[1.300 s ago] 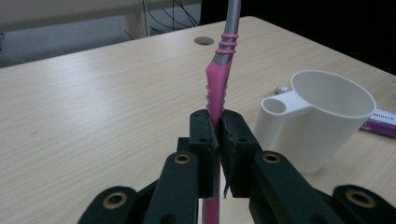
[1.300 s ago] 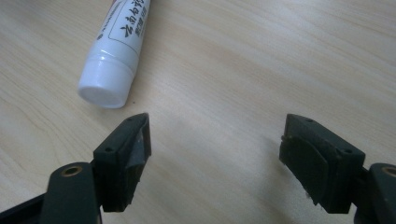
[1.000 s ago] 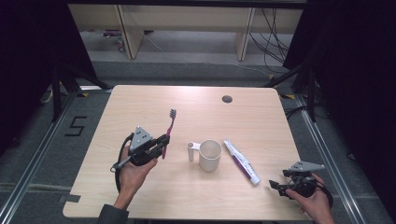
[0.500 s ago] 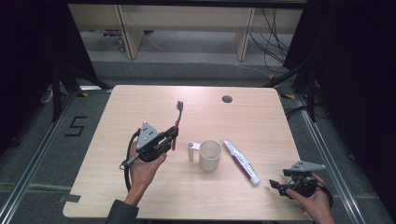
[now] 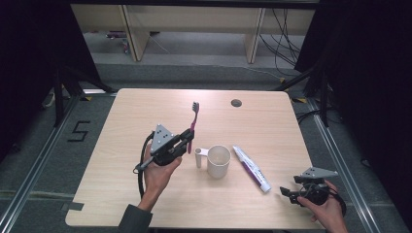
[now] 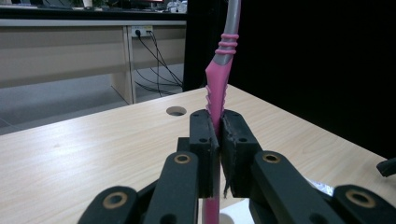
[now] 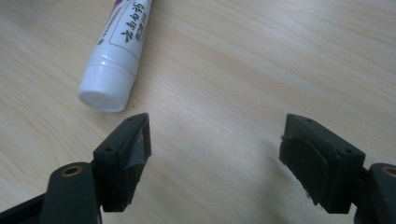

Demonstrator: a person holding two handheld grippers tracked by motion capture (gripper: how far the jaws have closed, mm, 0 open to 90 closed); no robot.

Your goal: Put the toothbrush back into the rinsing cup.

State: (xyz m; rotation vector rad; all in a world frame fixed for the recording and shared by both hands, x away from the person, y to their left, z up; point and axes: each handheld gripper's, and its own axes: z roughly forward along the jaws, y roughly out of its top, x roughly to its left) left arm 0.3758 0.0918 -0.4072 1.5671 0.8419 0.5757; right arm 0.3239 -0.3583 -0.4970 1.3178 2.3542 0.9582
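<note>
Two grippers are at work over a pale wooden table (image 5: 121,194), and one of them carries something. Left of centre in the high view, the left gripper (image 5: 188,137) has its jaws clamped on the pink handle of a toothbrush (image 5: 193,124), which stands nearly upright with its bristled head toward the top of the frame. The left gripper view confirms the grip: the two black pads are pressed together on the pink handle (image 6: 215,100), whose grey neck runs out of the top edge of the picture. The brush is off the table, held up in the air just left of a white cup (image 5: 218,161) that stands upright at the middle of the frame, its handle pointing left.

At the lower right of the high view the right gripper (image 5: 290,192) rests low near the table edge. Its own view shows the jaws standing wide apart with nothing between them, and the white cap of a toothpaste tube (image 7: 114,63) lying just beyond the left jaw in the upper left of that picture. In the high view the tube (image 5: 251,168) lies flat, just right of the cup.

The step in hand looks like carrying the brush to the cup. The next move probably calls for bringing the brush over the cup's mouth, lowering it handle first, then releasing it without tipping the cup.
</note>
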